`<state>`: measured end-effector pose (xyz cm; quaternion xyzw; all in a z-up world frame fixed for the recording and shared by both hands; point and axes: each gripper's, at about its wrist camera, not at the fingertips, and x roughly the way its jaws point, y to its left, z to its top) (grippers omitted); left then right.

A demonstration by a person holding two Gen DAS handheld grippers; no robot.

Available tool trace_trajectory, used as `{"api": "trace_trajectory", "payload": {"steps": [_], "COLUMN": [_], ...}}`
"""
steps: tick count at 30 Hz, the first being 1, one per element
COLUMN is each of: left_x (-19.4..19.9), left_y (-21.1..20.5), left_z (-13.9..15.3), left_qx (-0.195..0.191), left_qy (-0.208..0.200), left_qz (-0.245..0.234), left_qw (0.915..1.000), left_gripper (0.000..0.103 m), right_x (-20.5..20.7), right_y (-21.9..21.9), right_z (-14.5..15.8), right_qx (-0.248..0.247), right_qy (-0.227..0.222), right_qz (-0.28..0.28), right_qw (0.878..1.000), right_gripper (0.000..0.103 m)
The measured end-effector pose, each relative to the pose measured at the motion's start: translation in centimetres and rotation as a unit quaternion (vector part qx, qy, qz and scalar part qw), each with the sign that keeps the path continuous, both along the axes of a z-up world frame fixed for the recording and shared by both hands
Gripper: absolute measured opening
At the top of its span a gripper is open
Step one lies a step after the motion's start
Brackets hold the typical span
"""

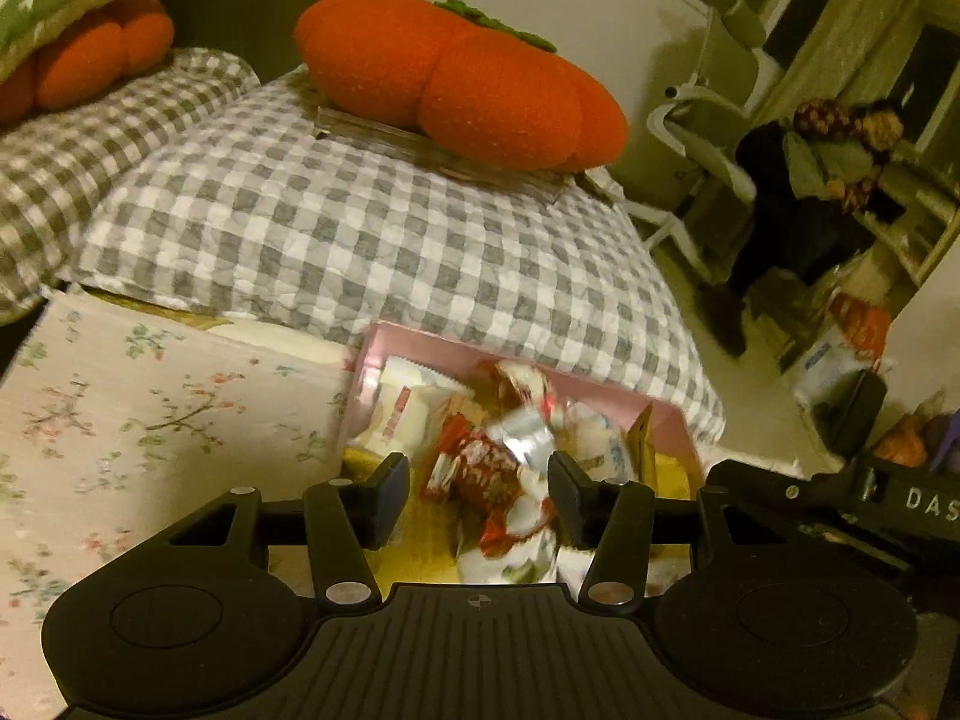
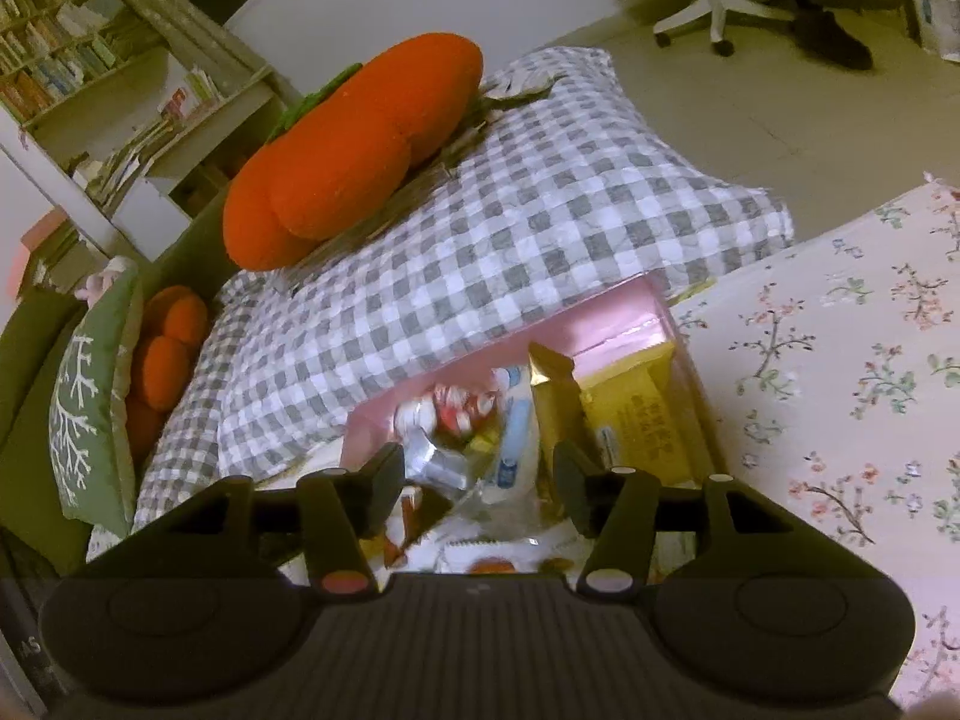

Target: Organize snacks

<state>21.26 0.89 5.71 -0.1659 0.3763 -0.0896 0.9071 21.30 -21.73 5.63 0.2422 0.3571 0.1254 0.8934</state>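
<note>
The pink box [image 1: 606,381] sits on the floral sheet [image 1: 150,420], against the checked quilt [image 1: 360,228], crammed with snack packets: a red-and-white one [image 1: 480,474], a yellow pack [image 2: 642,414], a blue-and-white one [image 2: 513,420]. Both the left gripper [image 1: 480,480] and the right gripper [image 2: 477,474] hover above it, jaws apart, holding nothing. Two orange pumpkin cushions [image 1: 456,78] rest behind.

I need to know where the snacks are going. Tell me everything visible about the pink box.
The pink box is an open, lidless rectangular container with thin, smooth walls, seemingly card or plastic. It sits on the floral-print sheet, its far wall against the grey-and-white checked quilt. Inside is a loose jumble of wrapped snacks, including a flat yellow packet, a red-and-white wrapper and a crinkled silver wrapper. Both grippers hover open above it.
</note>
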Motion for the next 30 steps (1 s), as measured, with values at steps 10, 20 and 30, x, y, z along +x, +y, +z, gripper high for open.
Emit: {"api": "trace_trajectory", "payload": {"steps": [10, 20, 30], "left_x": [-5.8, -14.8, -21.2], "left_y": [-1.3, -2.0, -2.3], "left_z": [2.4, 4.6, 6.9], "left_qx": [0.103, 0.193, 0.201], "left_qy": [0.019, -0.011, -0.032], "left_qz": [0.003, 0.0, 0.005], "left_qw": [0.9945, 0.9812, 0.9791], "left_gripper": [0.064, 0.084, 0.096], "right_x": [-4.4, -11.5, -17.6], "right_y": [1.2, 1.9, 1.9], "right_z": [1.7, 1.4, 2.2], "right_qx": [-0.036, -0.112, -0.145], "right_qy": [0.008, 0.011, -0.019], "right_qz": [0.035, 0.056, 0.049], "right_qw": [0.999, 0.992, 0.988], "right_gripper": [0.058, 0.067, 0.077]}}
